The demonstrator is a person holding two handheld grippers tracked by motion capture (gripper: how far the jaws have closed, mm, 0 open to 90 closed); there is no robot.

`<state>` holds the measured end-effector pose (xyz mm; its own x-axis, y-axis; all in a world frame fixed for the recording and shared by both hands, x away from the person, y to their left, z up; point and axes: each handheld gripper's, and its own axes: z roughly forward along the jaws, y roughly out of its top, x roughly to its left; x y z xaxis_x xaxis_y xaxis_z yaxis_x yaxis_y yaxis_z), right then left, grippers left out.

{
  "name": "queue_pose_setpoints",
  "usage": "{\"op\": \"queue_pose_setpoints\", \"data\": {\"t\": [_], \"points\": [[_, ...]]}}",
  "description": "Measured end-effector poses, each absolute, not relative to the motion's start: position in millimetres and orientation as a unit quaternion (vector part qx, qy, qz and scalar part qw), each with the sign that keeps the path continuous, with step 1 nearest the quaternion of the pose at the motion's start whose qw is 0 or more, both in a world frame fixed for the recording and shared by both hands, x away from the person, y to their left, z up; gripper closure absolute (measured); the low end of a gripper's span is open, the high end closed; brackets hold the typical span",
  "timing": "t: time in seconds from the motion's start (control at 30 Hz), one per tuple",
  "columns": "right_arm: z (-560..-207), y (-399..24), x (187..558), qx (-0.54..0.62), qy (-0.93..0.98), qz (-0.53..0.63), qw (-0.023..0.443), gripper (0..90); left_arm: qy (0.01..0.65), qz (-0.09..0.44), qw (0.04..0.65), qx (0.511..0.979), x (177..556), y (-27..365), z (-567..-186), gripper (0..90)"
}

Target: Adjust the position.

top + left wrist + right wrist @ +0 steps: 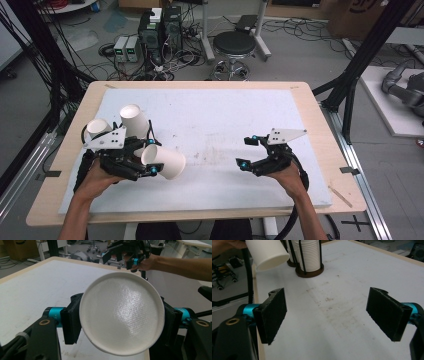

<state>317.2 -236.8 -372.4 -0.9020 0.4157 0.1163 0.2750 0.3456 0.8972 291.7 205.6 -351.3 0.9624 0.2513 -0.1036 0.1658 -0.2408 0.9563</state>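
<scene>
- The left gripper [150,167] is the thing closest to the high view, low on the left, and its black jaws are clamped on a white paper cup [165,161]. The cup lies on its side in the grip, held clear above the board, its closed base pointing toward the middle of the table. In the left gripper view that round base [122,312] faces the lens, pinched between the two pads.
- The table [65,150] is a pale wooden top, and most of it is covered by a white foam board [225,120] with faint brown scuffs near its centre.
- Two cup holders stand on the board's left side. In the right gripper view the nearer cup holder [309,257] is a dark round base with black upright rods around a stack of white cups; the farther one [291,255] stands just behind it, partly hidden by the held cup [267,253].
- In the high view the stacks show as two white cup tops [134,120] just behind the left gripper.
- The right gripper [246,152] hangs above the board's right half, well apart from the cup. Its jaws stand wide with nothing between them, the pads [273,315] framing bare board.
</scene>
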Motion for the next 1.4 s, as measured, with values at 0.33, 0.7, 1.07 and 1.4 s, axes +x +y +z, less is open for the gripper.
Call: {"op": "queue_pose_setpoints", "data": {"t": [0.33, 0.7, 1.07, 1.4], "points": [[-363.5, -219.6, 321.2, 0.182, 0.819, 0.542, 0.052, 17.1, 0.134, 0.029, 0.615, 0.777, 294.4, 196.5, -356.9, 32.6], [-362.3, -198.2, 324.0, 0.153, 0.821, 0.549, 0.037, 17.1, 0.129, 0.023, 0.622, 0.772, 294.9, 186.5, -363.4, 32.9], [-359.1, -187.4, 322.7, 0.138, 0.82, 0.555, 0.027, 17.1, 0.129, 0.015, 0.64, 0.757, 296.4, 180.1, -369.6, 33.0], [-356.9, -168.1, 319.9, 0.11, 0.821, 0.561, 0.01, 17.1, 0.128, 0.01, 0.648, 0.751, 299.2, 170.5, -374.5, 33.2]]}}
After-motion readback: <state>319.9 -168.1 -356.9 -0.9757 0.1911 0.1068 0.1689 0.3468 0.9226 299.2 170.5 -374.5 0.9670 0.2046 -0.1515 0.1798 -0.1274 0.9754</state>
